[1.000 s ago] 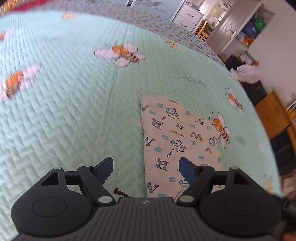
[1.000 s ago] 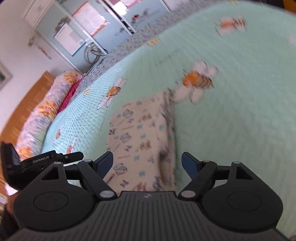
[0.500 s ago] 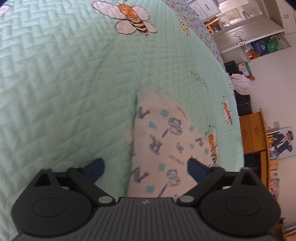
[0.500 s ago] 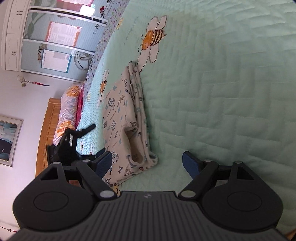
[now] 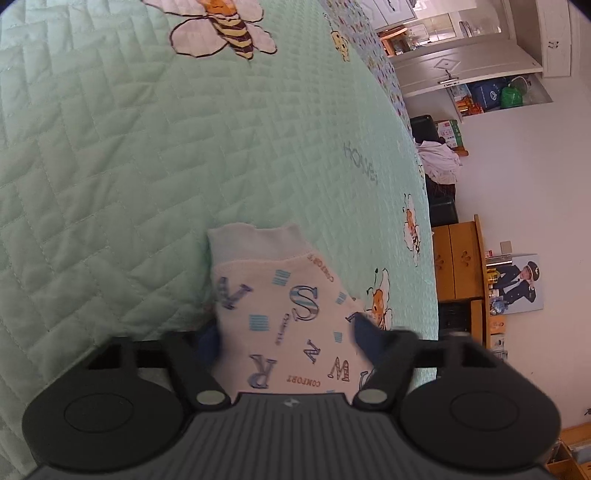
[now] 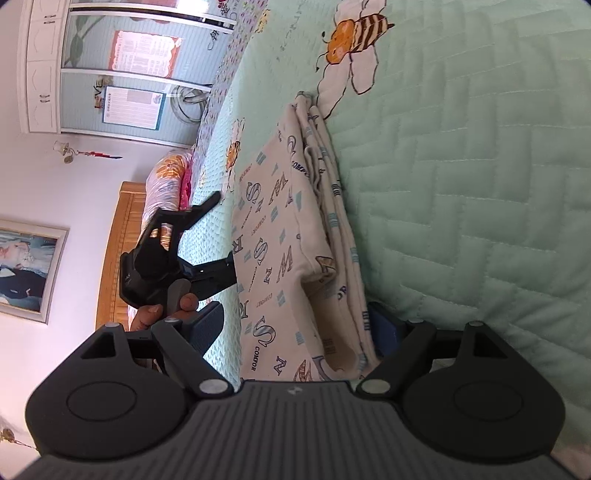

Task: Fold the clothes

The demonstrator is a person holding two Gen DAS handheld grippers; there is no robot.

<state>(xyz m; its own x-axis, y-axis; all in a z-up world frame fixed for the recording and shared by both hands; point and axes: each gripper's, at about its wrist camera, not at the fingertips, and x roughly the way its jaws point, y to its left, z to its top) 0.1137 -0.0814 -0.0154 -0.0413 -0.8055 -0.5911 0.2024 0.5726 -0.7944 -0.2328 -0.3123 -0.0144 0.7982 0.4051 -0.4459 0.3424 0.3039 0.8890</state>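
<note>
A folded cream garment [image 5: 291, 325] printed with blue letters lies on the mint quilted bedspread [image 5: 147, 166]. My left gripper [image 5: 286, 336] straddles one end of it, near the pale ribbed cuff [image 5: 258, 240]. Its jaws are closing, blurred, with the cloth between the pads. In the right wrist view the same garment [image 6: 280, 236] runs away from me in stacked layers. My right gripper [image 6: 295, 326] stands open across its near end, with one finger [image 6: 384, 328] beside the layered edge. The left gripper [image 6: 224, 229], held by a hand [image 6: 166, 306], reaches the garment's far side.
Bee prints [image 5: 221, 26] dot the bedspread. A pillow [image 6: 170, 173] and a wooden headboard [image 6: 122, 240] lie at one end. Beyond the bed's edge stand a wooden cabinet [image 5: 458, 262], a dark chair with clothes [image 5: 439, 162] and white wardrobes [image 6: 122, 66].
Both grippers have come down close onto the garment and rolled. The left jaws first spread wider, then drew in around the cloth. The right jaws stay wide.
</note>
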